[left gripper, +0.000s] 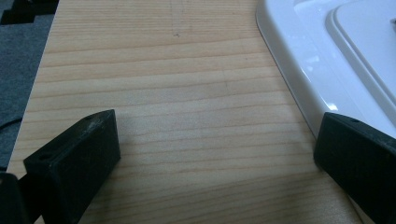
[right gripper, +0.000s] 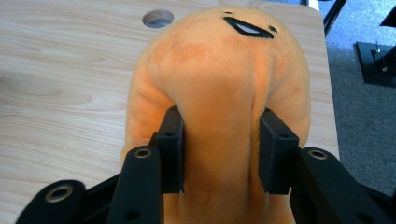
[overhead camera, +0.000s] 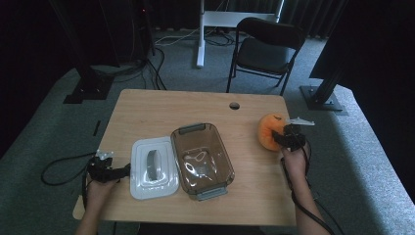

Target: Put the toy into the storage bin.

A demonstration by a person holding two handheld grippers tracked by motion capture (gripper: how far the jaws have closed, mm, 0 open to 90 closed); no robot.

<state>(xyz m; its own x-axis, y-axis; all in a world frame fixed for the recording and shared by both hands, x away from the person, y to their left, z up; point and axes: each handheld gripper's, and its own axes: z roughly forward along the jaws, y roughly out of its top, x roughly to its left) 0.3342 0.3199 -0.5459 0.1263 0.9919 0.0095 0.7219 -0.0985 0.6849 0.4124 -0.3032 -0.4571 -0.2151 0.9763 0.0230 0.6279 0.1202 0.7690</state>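
An orange plush toy (overhead camera: 267, 131) with a stitched black smile sits near the table's right edge. My right gripper (overhead camera: 280, 138) is shut on the orange plush toy (right gripper: 219, 79); both pads dent its soft body from either side. A clear brown container (overhead camera: 201, 159) stands at the table's middle with a crumpled clear item inside. Left of the container lies its white lid (overhead camera: 152, 168), which has a grey handle. My left gripper (overhead camera: 123, 171) rests low at the lid's left edge, jaws wide apart over bare wood, and the white lid (left gripper: 322, 60) runs along the right side of the left gripper view.
A round cable hole (overhead camera: 234, 105) pierces the wooden table (overhead camera: 156, 112) near its far edge. A black chair (overhead camera: 264, 49) and a white desk leg (overhead camera: 200, 34) stand beyond the table. Cables trail from both grippers over the table's front edge.
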